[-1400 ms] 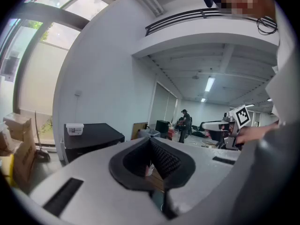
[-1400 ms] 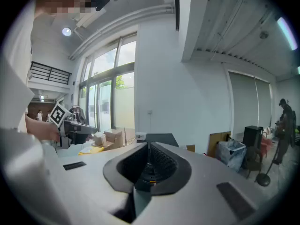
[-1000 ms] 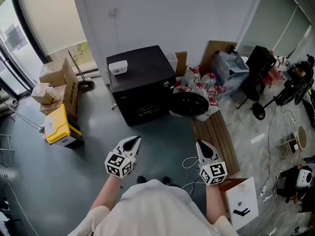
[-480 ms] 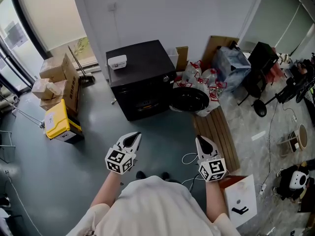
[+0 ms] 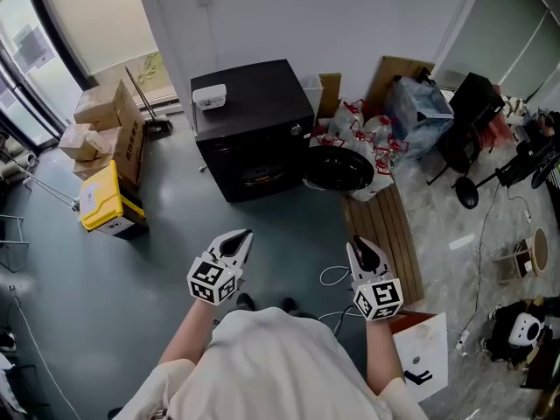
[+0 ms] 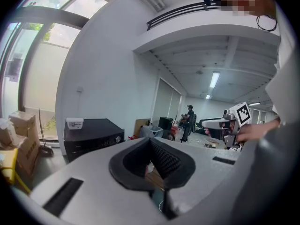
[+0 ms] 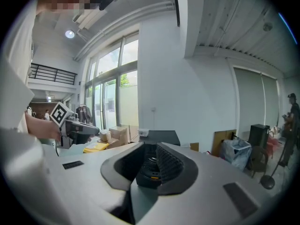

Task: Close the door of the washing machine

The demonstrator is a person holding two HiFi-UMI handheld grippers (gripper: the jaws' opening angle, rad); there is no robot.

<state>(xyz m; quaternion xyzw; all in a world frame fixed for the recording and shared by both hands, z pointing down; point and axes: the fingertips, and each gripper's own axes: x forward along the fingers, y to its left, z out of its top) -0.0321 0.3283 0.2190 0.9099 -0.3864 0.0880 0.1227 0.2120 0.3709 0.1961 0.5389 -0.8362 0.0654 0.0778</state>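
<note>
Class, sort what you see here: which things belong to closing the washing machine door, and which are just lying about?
Belong to the job: washing machine, its open door, left gripper, right gripper (jaws opening, nothing between them).

Just lying about: cardboard boxes, yellow box, broom, plastic bags, slatted wooden board, black chair.

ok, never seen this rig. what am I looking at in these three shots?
No robot: a person holds a two-finger gripper in each hand. The top-down shot comes from a camera on the person's head; the other two ride on the grippers, looking along their fingers. On the grey floor stands a black box-shaped washing machine, its round dark door swung open, a small white box on top. The left gripper has fingers together, empty; the right gripper's fingers are opening, nothing between them. Cardboard boxes and a yellow box sit at the picture's left.
</note>
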